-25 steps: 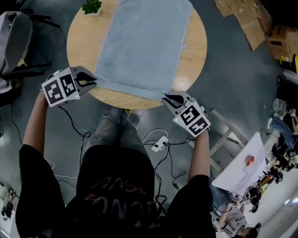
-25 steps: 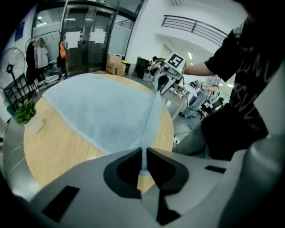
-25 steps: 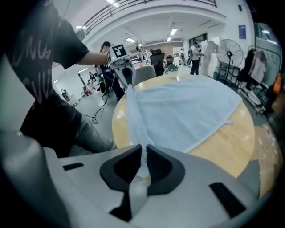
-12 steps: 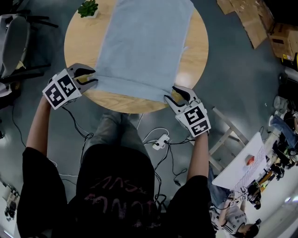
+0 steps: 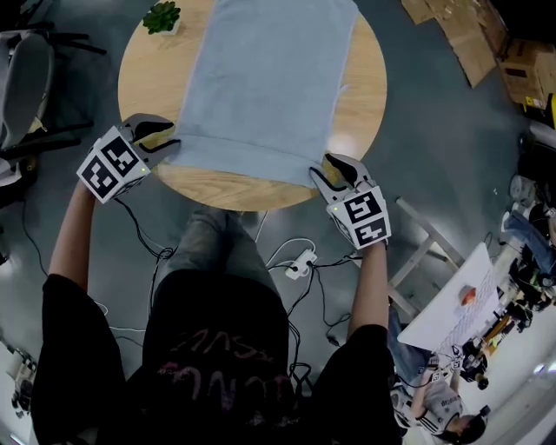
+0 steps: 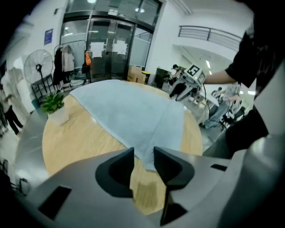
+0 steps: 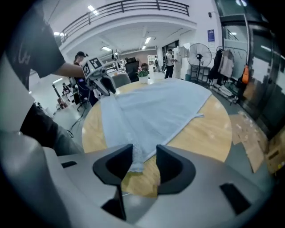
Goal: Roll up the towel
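Nearest the observer, a white power strip (image 5: 300, 265) and its cables lie on the grey floor beside the person's legs; above them, the left gripper (image 5: 165, 139) and the right gripper (image 5: 326, 170) are stationed at the near edge of the round wooden table (image 5: 217, 188), one at each near corner of the towel (image 5: 261, 78); the left gripper's jaws have just been opening and stand moderately apart, with the towel's corner lying loose in the gap and not pinched; the right gripper's jaws have likewise just been opening and stand moderately apart, its corner of the towel lying between them close to one jaw, with no clamping observed; the towel, light blue, is spread flat and unrolled, running from the near edge across the middle of the table to the far side; a small potted plant (image 5: 162, 16) stands on the table's far left, apart from the towel; beyond, a chair (image 5: 26, 78) stands at left and flattened cardboard (image 5: 469, 43) lies on the floor at right.
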A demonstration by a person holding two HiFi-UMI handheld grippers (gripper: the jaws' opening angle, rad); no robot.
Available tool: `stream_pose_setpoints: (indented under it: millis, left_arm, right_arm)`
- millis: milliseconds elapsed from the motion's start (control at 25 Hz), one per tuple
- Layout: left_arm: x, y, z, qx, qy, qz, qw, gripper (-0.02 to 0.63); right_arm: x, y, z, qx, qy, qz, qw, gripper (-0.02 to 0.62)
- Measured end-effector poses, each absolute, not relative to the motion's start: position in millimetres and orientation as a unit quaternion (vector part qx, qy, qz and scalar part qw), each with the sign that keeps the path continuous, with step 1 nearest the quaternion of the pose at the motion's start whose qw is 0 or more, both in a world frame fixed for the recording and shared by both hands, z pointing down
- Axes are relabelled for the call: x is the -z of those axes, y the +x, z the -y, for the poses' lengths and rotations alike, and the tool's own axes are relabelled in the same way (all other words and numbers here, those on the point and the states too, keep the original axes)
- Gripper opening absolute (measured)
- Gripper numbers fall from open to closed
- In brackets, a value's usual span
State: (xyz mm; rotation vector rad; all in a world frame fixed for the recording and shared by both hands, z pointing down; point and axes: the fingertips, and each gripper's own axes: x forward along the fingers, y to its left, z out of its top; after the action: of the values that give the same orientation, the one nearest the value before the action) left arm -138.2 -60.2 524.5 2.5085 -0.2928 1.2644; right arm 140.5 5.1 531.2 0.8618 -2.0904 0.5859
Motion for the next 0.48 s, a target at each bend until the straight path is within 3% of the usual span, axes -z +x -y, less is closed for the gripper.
stream_pose_setpoints:
  millis: [160, 480]
  left_arm:
    - [-531, -132, 60, -0.471, 0.872, 0.110, 0.069, 0.146]
    - [-484, -137, 58, -0.399, 0.903, 0.111, 0.115, 0.146]
  right_arm:
    - [-526, 139, 6, -0.188, 0.373, 0.819, 0.395, 0.169]
    - [-473, 131, -8, -0.120, 0.379, 0.842, 0.364, 0.140]
